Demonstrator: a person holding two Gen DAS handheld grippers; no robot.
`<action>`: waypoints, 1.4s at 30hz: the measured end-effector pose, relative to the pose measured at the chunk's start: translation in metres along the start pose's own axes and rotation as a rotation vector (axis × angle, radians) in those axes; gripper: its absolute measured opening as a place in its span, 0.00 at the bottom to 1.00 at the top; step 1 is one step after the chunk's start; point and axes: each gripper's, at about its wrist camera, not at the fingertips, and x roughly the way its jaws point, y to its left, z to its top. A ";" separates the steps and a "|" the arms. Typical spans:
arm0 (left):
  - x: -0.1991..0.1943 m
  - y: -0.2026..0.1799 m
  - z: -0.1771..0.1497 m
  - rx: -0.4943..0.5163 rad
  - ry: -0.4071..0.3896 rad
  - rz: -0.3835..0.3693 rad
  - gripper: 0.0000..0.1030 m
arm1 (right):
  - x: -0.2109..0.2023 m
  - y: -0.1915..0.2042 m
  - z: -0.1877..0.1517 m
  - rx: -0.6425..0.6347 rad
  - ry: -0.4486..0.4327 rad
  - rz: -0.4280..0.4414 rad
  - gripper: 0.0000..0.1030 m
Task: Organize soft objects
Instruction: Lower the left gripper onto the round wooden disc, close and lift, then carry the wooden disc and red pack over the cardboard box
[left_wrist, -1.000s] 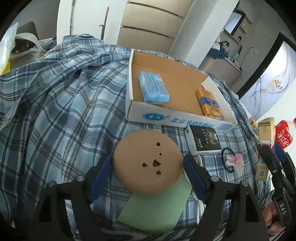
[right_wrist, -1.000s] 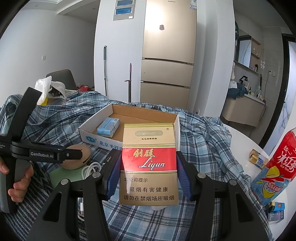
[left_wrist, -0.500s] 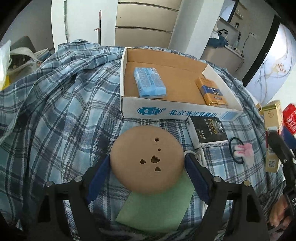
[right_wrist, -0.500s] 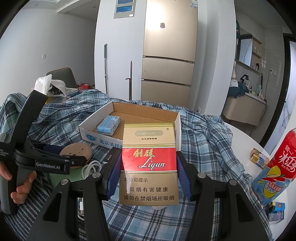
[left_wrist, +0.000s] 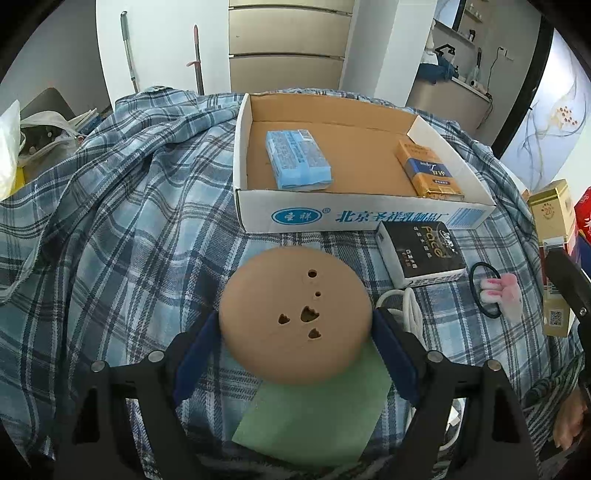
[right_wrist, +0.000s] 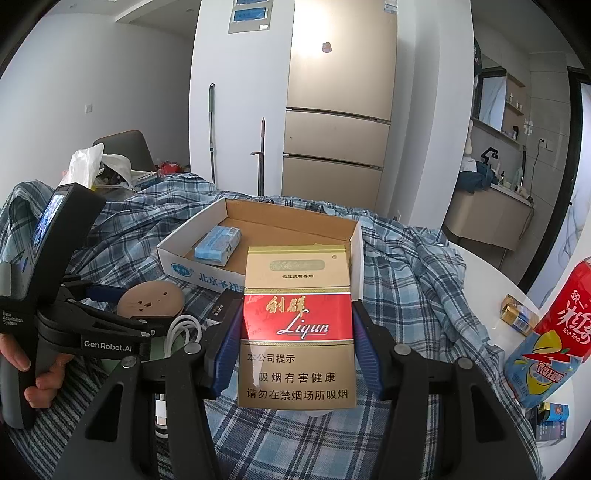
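Fingers (left_wrist: 199, 347) of the left gripper (left_wrist: 295, 343), padded in blue, pinch a round tan sponge (left_wrist: 295, 314) from both sides; the sponge has small heart-shaped holes and is held above a green pad (left_wrist: 314, 417) on the plaid cloth (left_wrist: 110, 229). Ahead sits a shallow cardboard box (left_wrist: 351, 216) with a white printed front wall. Inside it, a blue tissue pack (left_wrist: 297, 158) lies toward the left and an orange cigarette pack (left_wrist: 428, 173) lies against the right wall, well apart from each other. Just outside the front wall lies a black tissue pack (left_wrist: 421, 253); beside it are a white cable (left_wrist: 406, 306) and a black hair tie with a pink charm (left_wrist: 495, 291).

Right wrist view: fingers (right_wrist: 225, 354) of the right gripper (right_wrist: 295, 354) clamp a red-and-gold cigarette carton (right_wrist: 297, 325), held upright in front of the cardboard box (right_wrist: 192, 264). The blue tissue pack (right_wrist: 218, 245) is visible inside the box; the carton hides the box's right part. At left, the left gripper (right_wrist: 147, 325) holds the sponge (right_wrist: 151, 301) near the box's front wall. On the white table (right_wrist: 480, 273) at right stands a red ice tea bottle (right_wrist: 546, 336).
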 end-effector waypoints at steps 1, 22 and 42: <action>-0.002 0.001 0.000 -0.005 -0.013 0.010 0.78 | 0.000 0.000 0.000 0.000 0.000 0.000 0.53; -0.105 -0.014 -0.029 0.085 -0.597 -0.012 0.76 | -0.009 -0.009 -0.001 0.037 -0.054 0.017 0.53; -0.117 -0.014 -0.039 0.071 -0.654 0.019 0.76 | -0.017 -0.015 0.000 0.061 -0.091 0.028 0.53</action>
